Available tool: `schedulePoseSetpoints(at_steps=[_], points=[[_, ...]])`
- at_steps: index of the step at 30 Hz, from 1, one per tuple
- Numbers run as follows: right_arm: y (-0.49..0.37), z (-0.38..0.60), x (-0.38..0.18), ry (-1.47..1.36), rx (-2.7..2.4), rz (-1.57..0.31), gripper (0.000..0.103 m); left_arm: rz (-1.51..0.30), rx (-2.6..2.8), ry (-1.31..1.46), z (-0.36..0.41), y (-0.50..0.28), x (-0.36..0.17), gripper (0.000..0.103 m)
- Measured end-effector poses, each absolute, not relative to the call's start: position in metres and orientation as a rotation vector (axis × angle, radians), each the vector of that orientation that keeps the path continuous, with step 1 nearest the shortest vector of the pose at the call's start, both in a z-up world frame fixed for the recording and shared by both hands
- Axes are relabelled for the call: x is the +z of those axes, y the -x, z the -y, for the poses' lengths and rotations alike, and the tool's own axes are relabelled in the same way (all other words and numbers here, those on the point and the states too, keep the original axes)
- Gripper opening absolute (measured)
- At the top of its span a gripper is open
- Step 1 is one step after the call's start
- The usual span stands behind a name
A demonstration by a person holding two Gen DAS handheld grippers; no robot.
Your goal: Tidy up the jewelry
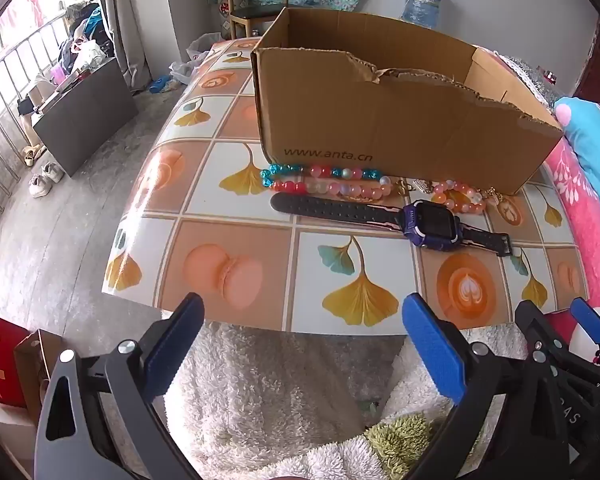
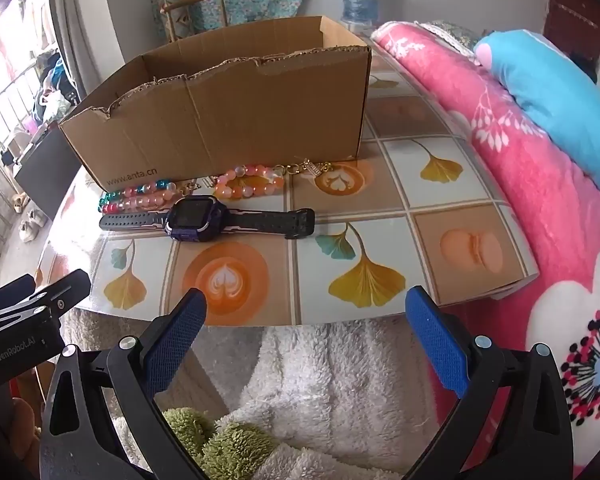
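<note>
Near the tabletop (image 1: 236,184) edge, hovering with both claws, left (image 1: 302,334) and right (image 2: 306,330), spread and empty, watch (image 1: 432,224) and beads (image 1: 328,180) lying beside the box (image 1: 380,120), risking beads slipping or snagging together.

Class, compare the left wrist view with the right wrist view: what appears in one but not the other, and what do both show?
Only the left wrist view shows the red paper bag on the floor. Only the right wrist view shows the large white flower print on the pink blanket. Both show the torn brown cardboard box, the purple-faced black-strapped watch, the pink and blue bead strings and a wide-open pair of blue-padded tongs.
</note>
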State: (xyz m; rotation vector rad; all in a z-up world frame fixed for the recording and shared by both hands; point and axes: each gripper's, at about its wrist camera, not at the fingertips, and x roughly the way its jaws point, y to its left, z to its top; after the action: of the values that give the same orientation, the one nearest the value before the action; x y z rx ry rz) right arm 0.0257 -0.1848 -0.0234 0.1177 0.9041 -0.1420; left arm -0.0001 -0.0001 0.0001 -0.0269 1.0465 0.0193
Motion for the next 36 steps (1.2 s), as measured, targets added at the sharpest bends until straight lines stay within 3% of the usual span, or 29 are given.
schedulePoseSetpoints(at_steps=[36], points=[[-0.0316, 0.1874, -0.0210, -0.110, -0.158, -0.902, 0.096, -1.052, 0.020, 0.030, 0.0004, -0.0001, -0.0068, 0.097]])
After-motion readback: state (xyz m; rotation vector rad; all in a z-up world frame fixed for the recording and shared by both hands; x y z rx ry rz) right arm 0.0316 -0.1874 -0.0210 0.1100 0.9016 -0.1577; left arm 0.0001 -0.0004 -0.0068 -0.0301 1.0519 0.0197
